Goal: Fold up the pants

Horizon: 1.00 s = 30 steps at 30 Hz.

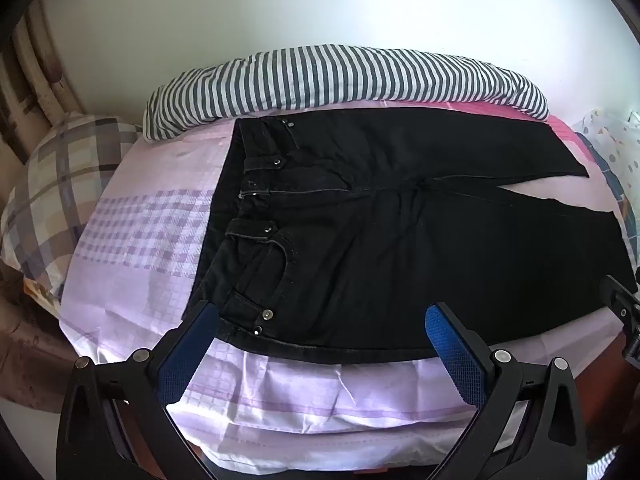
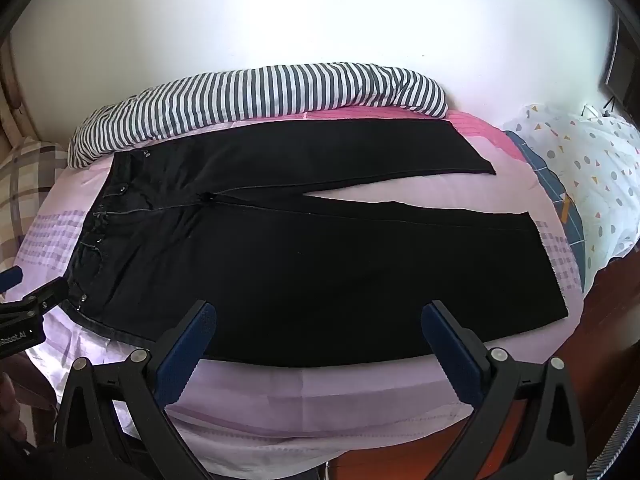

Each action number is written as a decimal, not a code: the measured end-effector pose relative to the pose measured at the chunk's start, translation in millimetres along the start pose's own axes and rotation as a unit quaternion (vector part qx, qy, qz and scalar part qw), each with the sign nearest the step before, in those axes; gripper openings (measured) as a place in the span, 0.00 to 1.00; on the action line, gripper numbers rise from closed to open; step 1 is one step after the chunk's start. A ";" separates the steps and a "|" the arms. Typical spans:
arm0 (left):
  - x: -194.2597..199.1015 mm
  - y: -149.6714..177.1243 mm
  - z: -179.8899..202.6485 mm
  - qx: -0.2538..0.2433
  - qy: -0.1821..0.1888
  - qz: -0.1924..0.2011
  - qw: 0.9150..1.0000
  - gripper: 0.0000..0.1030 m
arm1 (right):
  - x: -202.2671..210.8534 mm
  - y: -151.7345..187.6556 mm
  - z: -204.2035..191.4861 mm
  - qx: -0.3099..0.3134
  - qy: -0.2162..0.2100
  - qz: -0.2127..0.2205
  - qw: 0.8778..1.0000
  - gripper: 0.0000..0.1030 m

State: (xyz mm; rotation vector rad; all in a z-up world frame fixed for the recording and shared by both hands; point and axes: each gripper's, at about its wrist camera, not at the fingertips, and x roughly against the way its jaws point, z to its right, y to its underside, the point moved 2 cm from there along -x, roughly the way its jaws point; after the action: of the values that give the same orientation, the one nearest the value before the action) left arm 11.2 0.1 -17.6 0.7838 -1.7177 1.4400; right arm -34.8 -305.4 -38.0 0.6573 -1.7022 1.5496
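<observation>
Black pants (image 1: 400, 240) lie flat across the bed, waistband at the left, both legs spread to the right (image 2: 320, 248). My left gripper (image 1: 320, 320) is open and empty above the near waist corner with its rivets. My right gripper (image 2: 318, 320) is open and empty above the near edge of the near leg. The left gripper also shows at the left edge of the right wrist view (image 2: 28, 300). The right gripper shows at the right edge of the left wrist view (image 1: 624, 308).
A pink checked sheet (image 1: 140, 240) covers the bed. A striped rolled duvet (image 2: 256, 96) lies along the far side by the white wall. A plaid pillow (image 1: 52, 184) sits left, a patterned white cover (image 2: 580, 168) right. The bed's near edge is just below the grippers.
</observation>
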 end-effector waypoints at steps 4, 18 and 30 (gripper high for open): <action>-0.4 2.6 11.3 0.000 -0.007 0.001 1.000 1.00 | 0.5 1.2 0.2 0.001 0.000 -0.002 1.000 0.99; 2.0 6.0 3.2 0.006 0.008 0.000 1.000 1.00 | 6.9 8.3 -1.1 0.006 0.008 -0.001 1.000 0.99; 9.4 8.7 -1.5 0.010 0.005 0.005 1.000 1.00 | 13.2 10.0 -0.5 0.002 0.003 0.003 1.000 0.99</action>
State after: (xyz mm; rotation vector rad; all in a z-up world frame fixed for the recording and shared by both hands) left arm -0.8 3.2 -14.1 0.7790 -1.7045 1.4681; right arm -50.4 -302.2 -33.6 0.6487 -1.6989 1.5576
